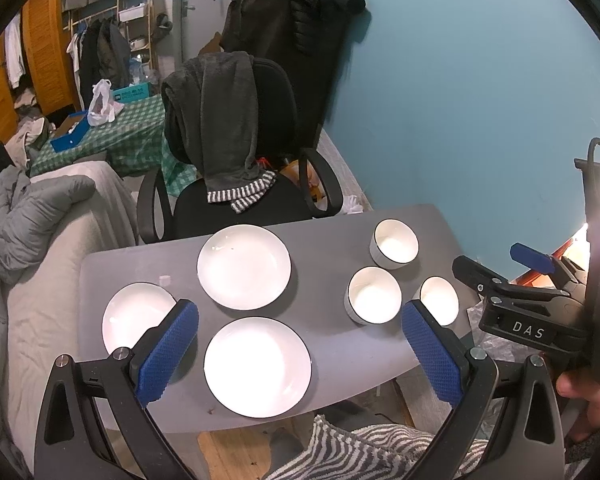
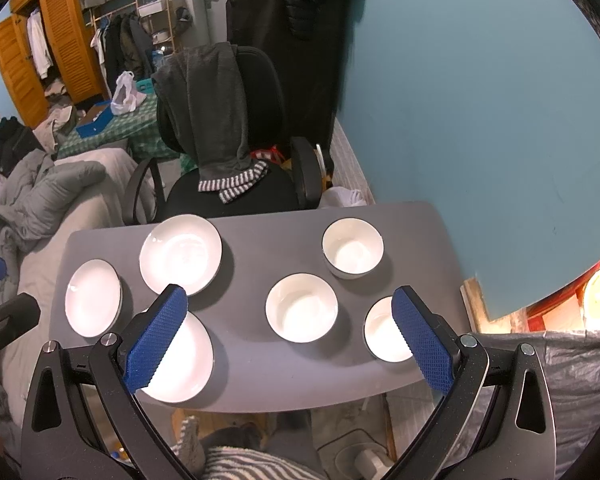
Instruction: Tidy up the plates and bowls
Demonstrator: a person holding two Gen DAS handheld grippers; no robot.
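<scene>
Three white plates (image 1: 244,266) spread apart on the left half of a grey table (image 1: 332,352), three white bowls (image 1: 375,294) apart on the right. Above the near edge, left gripper (image 1: 300,344) and right gripper (image 2: 290,332), both spread wide, grasping nothing. Behind, a black office chair (image 1: 276,92).

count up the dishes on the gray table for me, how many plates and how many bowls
Plates: 3 — far plate, left plate, near plate
Bowls: 3 — far bowl, middle bowl, right bowl
Total: 6 dishes, none stacked
</scene>
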